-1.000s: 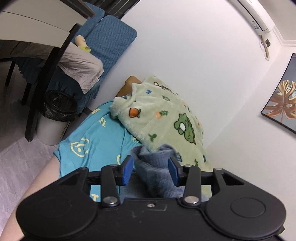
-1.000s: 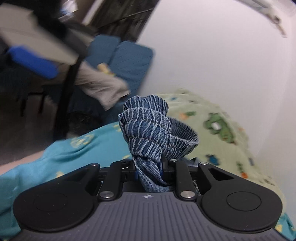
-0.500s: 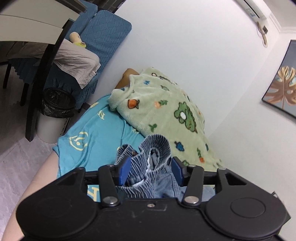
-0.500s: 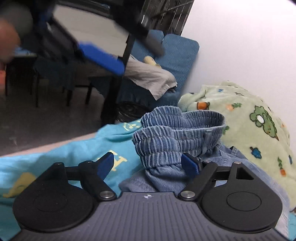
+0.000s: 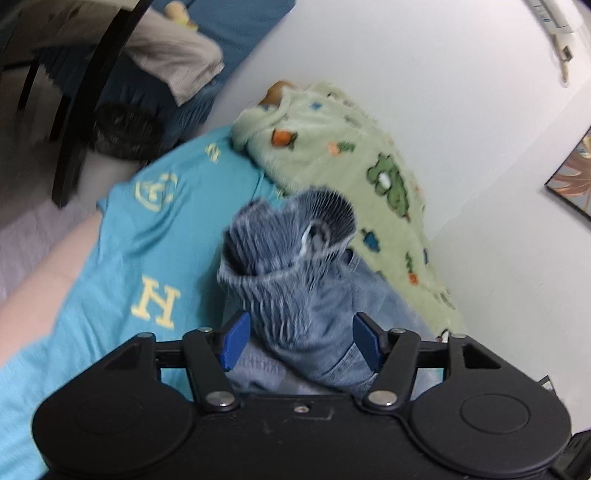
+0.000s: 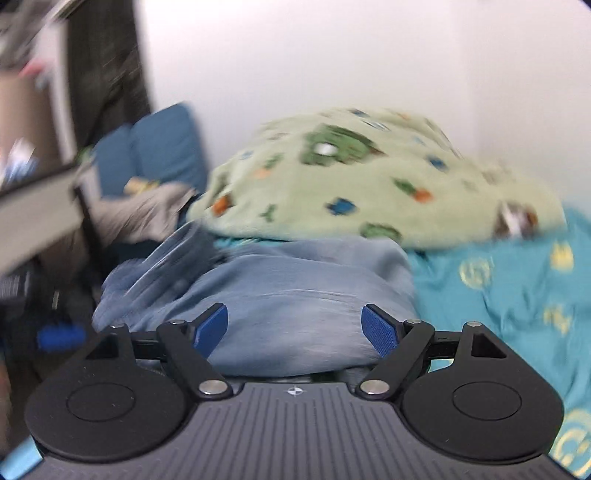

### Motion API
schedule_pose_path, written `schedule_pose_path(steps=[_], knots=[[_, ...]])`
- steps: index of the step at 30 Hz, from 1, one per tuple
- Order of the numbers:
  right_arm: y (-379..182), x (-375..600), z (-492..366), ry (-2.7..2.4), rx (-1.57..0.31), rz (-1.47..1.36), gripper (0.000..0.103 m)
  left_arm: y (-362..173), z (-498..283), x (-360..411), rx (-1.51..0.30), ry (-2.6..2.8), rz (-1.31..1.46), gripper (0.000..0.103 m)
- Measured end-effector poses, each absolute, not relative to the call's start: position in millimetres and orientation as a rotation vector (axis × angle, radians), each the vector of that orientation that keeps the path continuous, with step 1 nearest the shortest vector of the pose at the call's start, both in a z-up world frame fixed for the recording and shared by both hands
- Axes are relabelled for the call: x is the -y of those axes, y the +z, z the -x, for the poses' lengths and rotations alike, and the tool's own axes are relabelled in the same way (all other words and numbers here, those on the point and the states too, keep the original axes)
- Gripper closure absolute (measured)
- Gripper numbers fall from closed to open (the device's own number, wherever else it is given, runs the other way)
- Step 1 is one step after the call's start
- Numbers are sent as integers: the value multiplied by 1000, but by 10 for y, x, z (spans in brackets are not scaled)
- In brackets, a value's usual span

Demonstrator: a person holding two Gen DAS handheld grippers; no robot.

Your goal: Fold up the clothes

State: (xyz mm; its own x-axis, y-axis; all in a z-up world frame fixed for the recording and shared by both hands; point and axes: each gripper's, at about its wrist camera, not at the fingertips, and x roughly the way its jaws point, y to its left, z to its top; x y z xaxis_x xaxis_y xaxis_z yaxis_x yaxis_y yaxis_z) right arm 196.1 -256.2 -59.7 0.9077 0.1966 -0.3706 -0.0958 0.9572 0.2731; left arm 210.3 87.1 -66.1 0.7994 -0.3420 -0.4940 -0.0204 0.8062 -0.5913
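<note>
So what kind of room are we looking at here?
Probably a bedroom at home: a bed with a teal letter-printed sheet, a fluffy pale green cartoon-print blanket against the white wall, a wall-mounted air conditioner, and crumpled blue denim trousers waiting to be folded.

A white wall point(image 5: 424, 74) fills the view from twelve to three o'clock. A framed picture point(image 5: 572, 184) hangs at three o'clock. At eleven o'clock stands a blue sofa point(image 5: 236, 22), with a dark table leg point(image 5: 92, 110) at ten o'clock.
</note>
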Motion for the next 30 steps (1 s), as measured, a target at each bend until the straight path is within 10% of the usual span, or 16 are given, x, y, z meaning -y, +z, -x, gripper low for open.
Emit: schedule_pose_path(steps=[13,30], knots=[[-1235,3340,-2601,101,-506,-868,18,-1138,-2345,-865,-640,-187,830,41],[-1288,3215,-2777,182,-541,-839,12,-1322,-2479,-865,-663,-182,897,29]])
